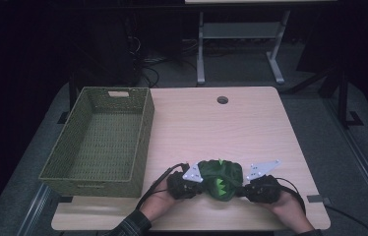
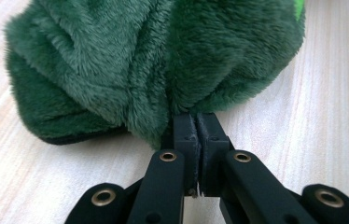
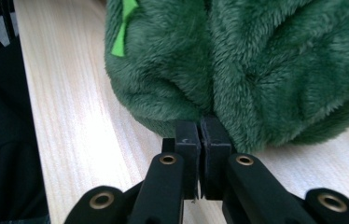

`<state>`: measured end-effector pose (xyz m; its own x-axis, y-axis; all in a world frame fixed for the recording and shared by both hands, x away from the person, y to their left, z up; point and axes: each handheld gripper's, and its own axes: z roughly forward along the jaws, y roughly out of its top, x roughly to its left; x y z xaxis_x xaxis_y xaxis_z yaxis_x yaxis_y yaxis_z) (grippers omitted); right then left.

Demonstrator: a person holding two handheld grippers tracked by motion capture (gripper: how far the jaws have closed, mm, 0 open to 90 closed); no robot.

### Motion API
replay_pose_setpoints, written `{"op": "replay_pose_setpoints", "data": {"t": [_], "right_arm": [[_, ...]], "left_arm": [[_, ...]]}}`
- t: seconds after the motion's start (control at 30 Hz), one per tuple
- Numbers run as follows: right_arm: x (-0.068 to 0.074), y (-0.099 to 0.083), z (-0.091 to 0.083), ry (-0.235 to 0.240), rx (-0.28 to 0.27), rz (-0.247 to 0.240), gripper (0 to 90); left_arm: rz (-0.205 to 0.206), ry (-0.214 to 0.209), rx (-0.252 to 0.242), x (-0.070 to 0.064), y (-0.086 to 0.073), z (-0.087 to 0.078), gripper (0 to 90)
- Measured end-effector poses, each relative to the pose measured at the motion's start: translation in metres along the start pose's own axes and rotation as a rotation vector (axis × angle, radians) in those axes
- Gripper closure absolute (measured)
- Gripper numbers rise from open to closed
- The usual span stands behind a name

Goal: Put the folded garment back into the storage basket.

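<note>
A dark green plush toy [image 1: 220,178] with light green felt spikes lies near the front edge of the wooden table [image 1: 221,128]. My left gripper [image 1: 200,186] meets it from the left and my right gripper [image 1: 242,188] from the right. In the left gripper view the plush toy [image 2: 140,60] bulges above the left gripper [image 2: 195,119], whose jaws are pressed together on a fold of fur. In the right gripper view the right gripper [image 3: 201,123] is likewise shut on the fur of the plush toy [image 3: 266,60], beside a light green spike [image 3: 125,32].
A green woven basket [image 1: 145,132] stands on the left part of the table, with nothing visible inside it. A round cable hole [image 1: 222,100] sits near the far edge. Beyond the table are a desk frame and cables on the floor.
</note>
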<state>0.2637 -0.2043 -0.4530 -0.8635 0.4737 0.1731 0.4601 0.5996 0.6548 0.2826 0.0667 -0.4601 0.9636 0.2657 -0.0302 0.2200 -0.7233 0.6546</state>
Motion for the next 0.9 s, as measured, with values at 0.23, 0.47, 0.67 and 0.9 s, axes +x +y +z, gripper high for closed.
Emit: {"op": "replay_pose_setpoints", "data": {"t": [0.23,0.47,0.67,0.9], "right_arm": [[0.000,-0.001,0.007,-0.004,0.018,-0.013,79.6],[0.002,-0.004,-0.009,-0.010,-0.032,0.012,64.6],[0.005,-0.011,-0.030,-0.024,-0.092,0.019,58.8],[0.006,-0.013,-0.044,-0.032,-0.126,0.027,71.6]], "left_arm": [[-0.021,-0.002,-0.031,-0.001,-0.001,-0.001,80.3],[-0.026,0.006,-0.026,-0.005,-0.001,-0.010,62.5],[-0.041,0.000,-0.054,-0.009,-0.002,-0.021,61.8],[-0.057,-0.017,-0.096,-0.012,0.006,-0.040,72.9]]}}
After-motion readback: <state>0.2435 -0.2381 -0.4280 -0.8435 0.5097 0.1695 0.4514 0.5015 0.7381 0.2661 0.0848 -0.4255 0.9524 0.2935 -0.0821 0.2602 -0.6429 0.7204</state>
